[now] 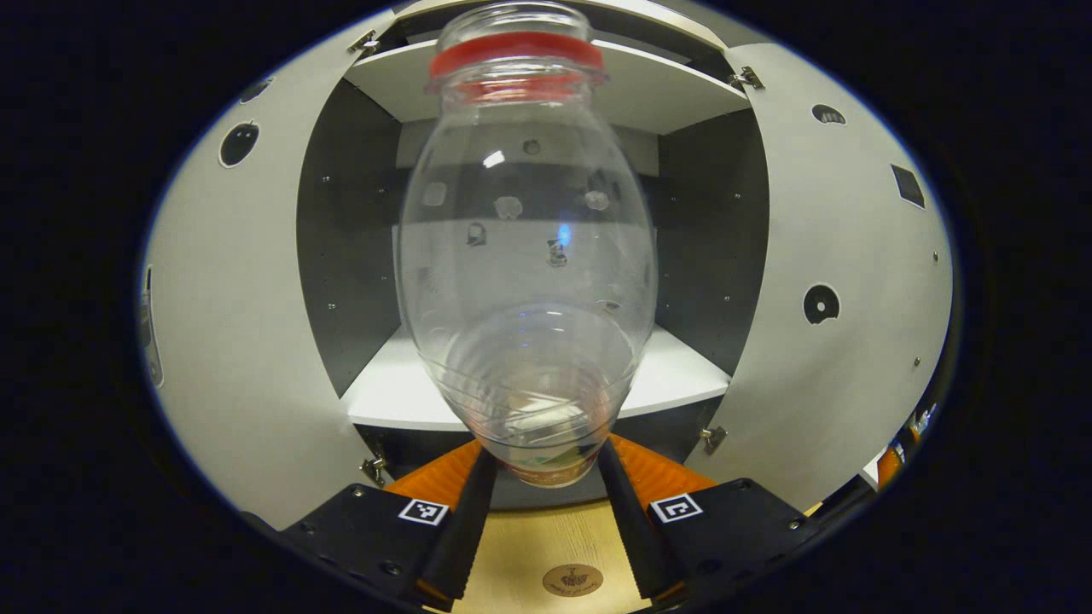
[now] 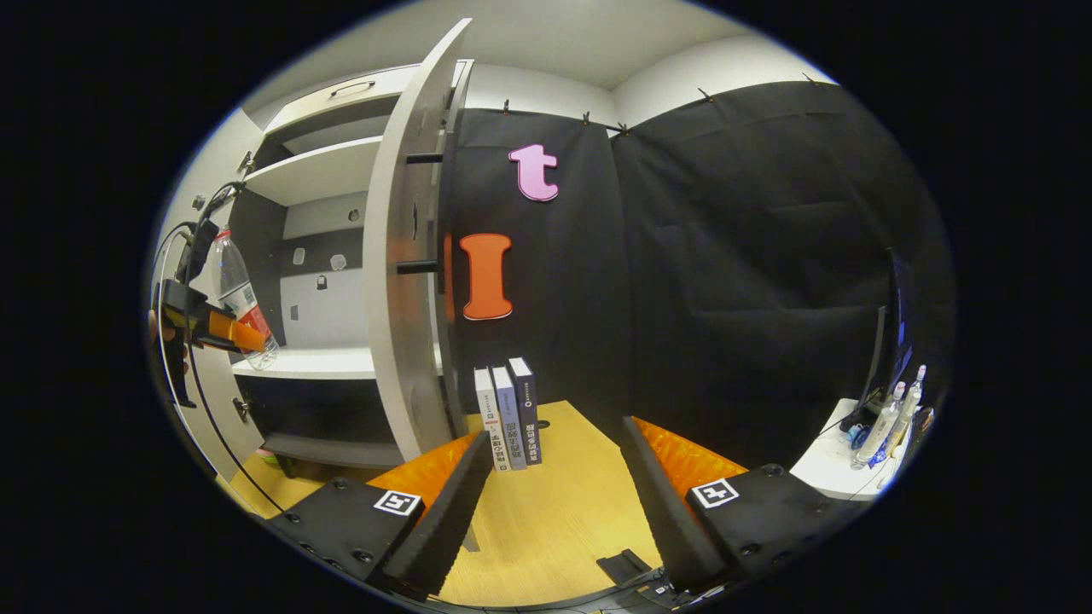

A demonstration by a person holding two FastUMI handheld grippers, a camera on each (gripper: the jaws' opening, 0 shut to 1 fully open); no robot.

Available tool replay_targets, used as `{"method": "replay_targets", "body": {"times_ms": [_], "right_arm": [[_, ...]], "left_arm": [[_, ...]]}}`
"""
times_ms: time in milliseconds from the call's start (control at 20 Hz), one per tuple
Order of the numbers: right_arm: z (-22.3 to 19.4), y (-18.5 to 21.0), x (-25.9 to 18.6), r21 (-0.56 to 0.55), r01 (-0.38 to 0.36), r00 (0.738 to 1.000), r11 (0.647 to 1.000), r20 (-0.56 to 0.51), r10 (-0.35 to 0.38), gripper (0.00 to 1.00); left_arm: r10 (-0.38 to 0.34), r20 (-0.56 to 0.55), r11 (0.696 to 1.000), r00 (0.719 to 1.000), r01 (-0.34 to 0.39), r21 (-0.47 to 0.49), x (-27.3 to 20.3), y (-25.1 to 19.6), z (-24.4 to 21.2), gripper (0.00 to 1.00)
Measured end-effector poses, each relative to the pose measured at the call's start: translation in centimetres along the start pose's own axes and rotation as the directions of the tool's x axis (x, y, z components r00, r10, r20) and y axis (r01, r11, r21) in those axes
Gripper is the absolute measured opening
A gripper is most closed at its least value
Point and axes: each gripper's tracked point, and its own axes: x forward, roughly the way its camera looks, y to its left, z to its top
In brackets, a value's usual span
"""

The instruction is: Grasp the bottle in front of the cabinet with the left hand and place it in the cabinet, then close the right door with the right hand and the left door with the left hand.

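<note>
A clear plastic bottle (image 1: pixel 527 256) with a red cap ring stands upright between the fingers of my left gripper (image 1: pixel 542 490), which is shut on its base. It hangs in front of the open cabinet's white lower shelf (image 1: pixel 674 375). Both cabinet doors stand open: the left door (image 1: pixel 230 341) and the right door (image 1: pixel 845 281). In the right gripper view, my right gripper (image 2: pixel 554 503) is open and empty above the wooden floor. The right door (image 2: pixel 401 281) stands edge-on just left of it. Farther left, the left gripper (image 2: pixel 200 328) holds the bottle (image 2: pixel 239 294) at the shelf's (image 2: pixel 316 362) front edge.
Three books (image 2: pixel 509 418) stand upright on the wooden floor behind the right door. A white side table (image 2: pixel 832 469) with spray bottles and a monitor is at the far right. An upper shelf (image 1: pixel 648 94) spans the cabinet above the bottle.
</note>
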Motion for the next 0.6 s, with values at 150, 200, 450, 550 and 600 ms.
{"method": "replay_targets", "body": {"times_ms": [150,200,450,550,600], "right_arm": [[-0.1,-1.0,0.4,0.007,0.03,1.0,1.0,-0.003,-0.03,0.99],[-0.1,-1.4,0.5,0.015,0.041,0.999,0.999,-0.004,-0.041,0.99],[-0.7,-3.2,1.5,0.031,0.085,0.996,0.996,-0.022,-0.084,0.99],[-0.6,-4.0,1.8,0.033,0.104,0.994,0.994,-0.024,-0.104,0.99],[-0.7,-4.5,1.9,0.037,0.114,0.993,0.993,-0.026,-0.113,0.99]], "left_arm": [[-0.019,0.012,1.0,1.0,0.019,0.007,1.9,-0.5,2.0,0.72],[-0.026,0.015,1.0,1.0,0.025,0.015,2.6,-0.7,2.8,0.72],[-0.046,0.009,0.995,0.999,0.045,0.084,6.6,-1.9,5.5,0.71],[-0.057,-0.001,0.99,0.998,0.057,0.128,8.2,-2.8,5.9,0.72],[-0.066,-0.013,0.988,0.998,0.067,0.14,9.0,-3.3,6.0,0.72]]}}
